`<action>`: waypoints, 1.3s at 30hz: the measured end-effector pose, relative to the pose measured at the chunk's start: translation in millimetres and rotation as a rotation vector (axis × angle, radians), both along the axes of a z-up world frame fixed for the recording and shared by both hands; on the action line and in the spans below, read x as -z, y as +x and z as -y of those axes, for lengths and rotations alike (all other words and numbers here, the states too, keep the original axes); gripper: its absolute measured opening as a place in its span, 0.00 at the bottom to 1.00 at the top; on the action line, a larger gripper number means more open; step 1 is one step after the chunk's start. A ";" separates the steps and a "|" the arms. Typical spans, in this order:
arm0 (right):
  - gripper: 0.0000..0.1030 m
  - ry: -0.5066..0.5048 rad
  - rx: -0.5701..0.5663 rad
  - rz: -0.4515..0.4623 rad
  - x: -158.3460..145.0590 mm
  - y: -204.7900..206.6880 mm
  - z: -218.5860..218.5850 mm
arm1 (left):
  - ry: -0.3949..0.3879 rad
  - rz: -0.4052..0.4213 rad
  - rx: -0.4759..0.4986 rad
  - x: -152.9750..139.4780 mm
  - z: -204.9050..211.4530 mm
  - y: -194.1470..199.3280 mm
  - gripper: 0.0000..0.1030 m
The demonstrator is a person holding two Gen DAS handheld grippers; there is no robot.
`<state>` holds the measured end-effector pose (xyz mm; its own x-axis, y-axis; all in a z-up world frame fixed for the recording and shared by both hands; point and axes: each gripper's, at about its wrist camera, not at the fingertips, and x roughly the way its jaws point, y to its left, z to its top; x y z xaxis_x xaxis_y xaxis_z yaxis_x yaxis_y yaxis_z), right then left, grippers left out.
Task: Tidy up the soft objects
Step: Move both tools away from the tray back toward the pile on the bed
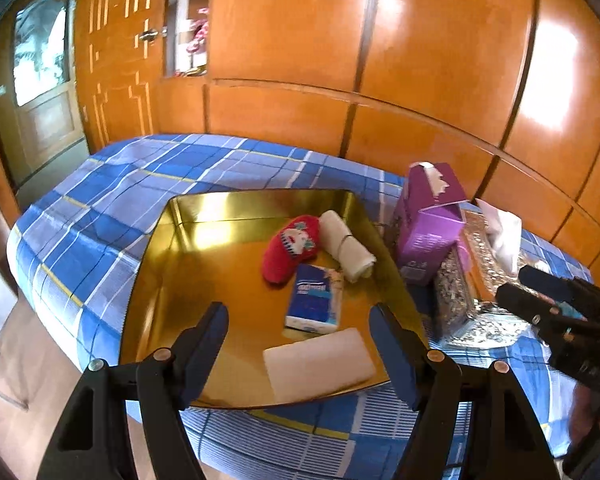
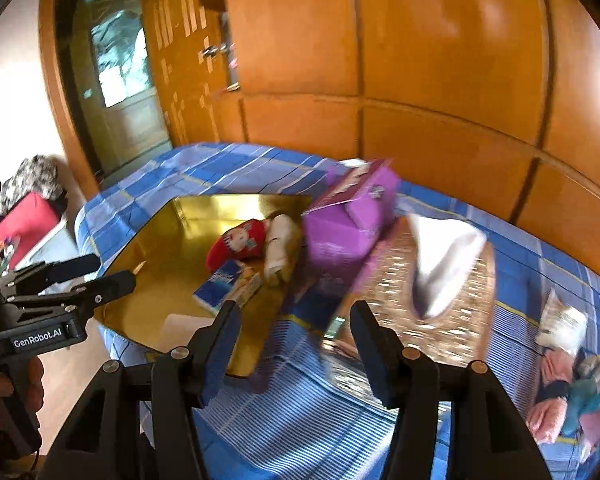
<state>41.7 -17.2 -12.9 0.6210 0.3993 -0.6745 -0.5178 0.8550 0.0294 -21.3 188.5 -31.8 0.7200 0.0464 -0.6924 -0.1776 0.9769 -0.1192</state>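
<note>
Left gripper: pitched downward over the near edge of the gold tray, fingers spread, nothing between them. Right gripper: pitched downward above the blue plaid bedcover, fingers parted, empty. Red plush, rolled cloth, tissue pack and white pad lie inside the tray

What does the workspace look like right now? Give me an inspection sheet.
Surface: bed with blue plaid sheet.
Job's things: gold tray holds red plush, rolled white cloth, blue tissue pack, white folded pad.
Clutter: purple tissue box, glittery tissue box, soft toys beside the tray.
Grippers: left gripper open, empty; right gripper open, empty.
Cables: nothing seen.
Surroundings: wooden wardrobe, door.
</note>
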 end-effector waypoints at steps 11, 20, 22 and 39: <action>0.56 0.045 0.234 0.018 -3.9 -0.6 89.7 | 0.032 -0.015 0.115 -2.7 43.9 7.4 0.71; 0.56 0.040 0.413 -0.002 9.8 -5.8 155.9 | 0.069 -0.002 0.223 -12.1 79.3 12.8 0.71; 0.56 0.035 0.452 -0.007 12.3 -9.7 172.4 | 0.071 0.005 0.247 -15.8 87.0 14.8 0.71; 0.56 -0.042 0.754 -0.131 49.6 -50.3 285.2 | 0.114 0.078 0.514 -48.0 176.9 28.4 0.71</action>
<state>-8.6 -302.3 -62.5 0.6290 -0.1284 -0.7667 0.2113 0.9774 0.0097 7.1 11.6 16.2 0.7189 -0.2537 -0.6472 0.3322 0.9432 -0.0007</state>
